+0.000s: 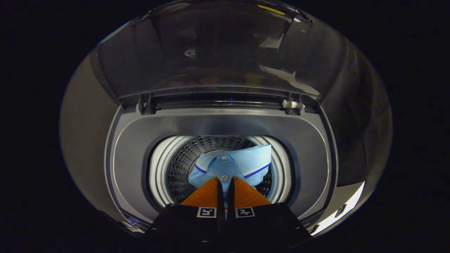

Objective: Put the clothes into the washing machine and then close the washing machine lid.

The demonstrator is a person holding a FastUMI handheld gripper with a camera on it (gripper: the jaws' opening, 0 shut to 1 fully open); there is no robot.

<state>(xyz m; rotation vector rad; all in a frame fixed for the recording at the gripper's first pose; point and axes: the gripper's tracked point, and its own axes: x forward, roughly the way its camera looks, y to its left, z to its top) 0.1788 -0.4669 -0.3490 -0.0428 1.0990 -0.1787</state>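
Jaws clenched on the pale blue shirt [232,165], holding it at twelve o'clock over the washing machine [225,123] drum, lid [218,49] raised.

Washing machine drum [179,165] with shirt [242,161] inside

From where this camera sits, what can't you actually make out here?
- Most of the shirt: the fingers of the hand-held gripper, pinched shut on it, cover its lower part.
- The bottom of the drum: the shirt hangs over it.
- What lies behind the raised lid: its dark glass shows just glare.
- The washing machine front and controls: cut off by the gripper body.
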